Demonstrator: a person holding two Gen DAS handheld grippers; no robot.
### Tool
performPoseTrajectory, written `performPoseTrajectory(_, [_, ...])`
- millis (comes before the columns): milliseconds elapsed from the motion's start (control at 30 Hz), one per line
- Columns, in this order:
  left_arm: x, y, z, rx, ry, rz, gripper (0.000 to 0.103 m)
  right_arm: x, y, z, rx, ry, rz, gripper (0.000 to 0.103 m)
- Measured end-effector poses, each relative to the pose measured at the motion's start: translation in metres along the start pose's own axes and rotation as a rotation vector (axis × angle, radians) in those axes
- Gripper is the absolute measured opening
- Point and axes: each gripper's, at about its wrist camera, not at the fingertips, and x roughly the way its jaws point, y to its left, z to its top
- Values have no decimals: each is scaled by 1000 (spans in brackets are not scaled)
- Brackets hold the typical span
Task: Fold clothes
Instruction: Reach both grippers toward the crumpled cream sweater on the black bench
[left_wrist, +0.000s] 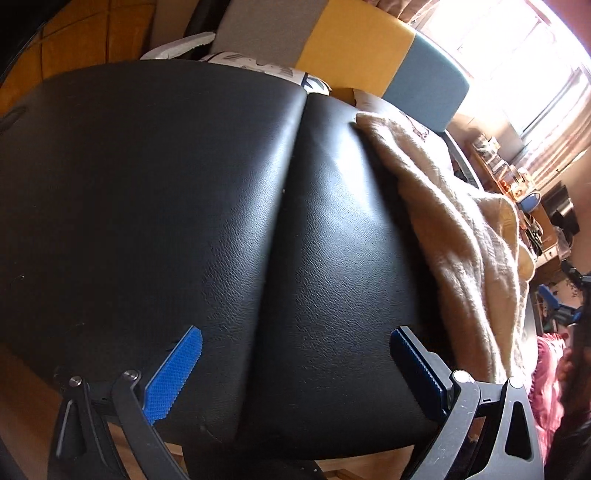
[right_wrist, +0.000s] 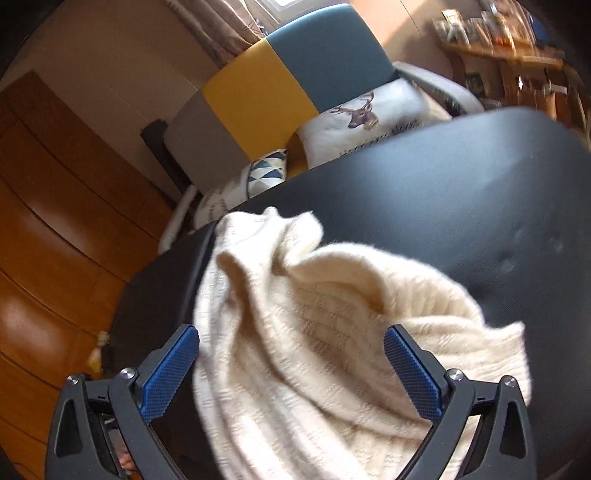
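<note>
In the left wrist view, we see the left gripper (left_wrist: 295, 369) with its blue-padded fingers spread wide, empty, above a black leather-like padded surface (left_wrist: 184, 206) with a central seam. The cream knitted sweater (left_wrist: 454, 236) lies rumpled along the right edge of that surface. In the right wrist view, we see the right gripper (right_wrist: 291, 373) likewise spread apart, with the sweater (right_wrist: 295, 332) bunched between its fingers, unclamped. Behind stand a deer-print cushion (right_wrist: 362, 125) and a grey, yellow and blue sofa back (right_wrist: 266, 88).
</note>
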Motion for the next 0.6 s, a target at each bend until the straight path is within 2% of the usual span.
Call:
performPoseTrajectory(67, [1, -1, 3, 7, -7, 15, 103, -3, -13, 5, 18, -7, -21, 86])
performPoseTrajectory(167, [6, -3, 7, 32, 11, 50, 103, -5, -32, 12, 52, -6, -54, 86])
performPoseTrajectory(200, [9, -4, 8, 32, 28, 50, 103, -1, -42, 9, 80, 27, -68, 85])
performPoseTrajectory(233, [13, -3, 9, 21, 46, 34, 103, 3, -52, 5, 110, 62, -77, 83])
performPoseTrajectory(267, [16, -3, 11, 5, 62, 8, 103, 7, -63, -2, 144, 97, -67, 76])
performPoseTrajectory(300, [18, -3, 12, -9, 73, -20, 103, 11, -71, -11, 168, 126, -60, 73])
performPoseTrajectory(467, [25, -25, 14, -1, 117, -122, 103, 20, -82, -51, 91, 207, -254, 72])
performPoseTrajectory(533, [27, -39, 16, 18, 136, -158, 103, 12, -79, -61, 50, 148, -282, 47])
performPoseTrajectory(567, [27, -52, 17, 44, 133, -165, 103, 7, -80, -65, 63, 125, -268, 35])
performPoseTrajectory(600, [26, -68, 20, 77, 129, -177, 103, 1, -80, -68, 77, 101, -254, 29])
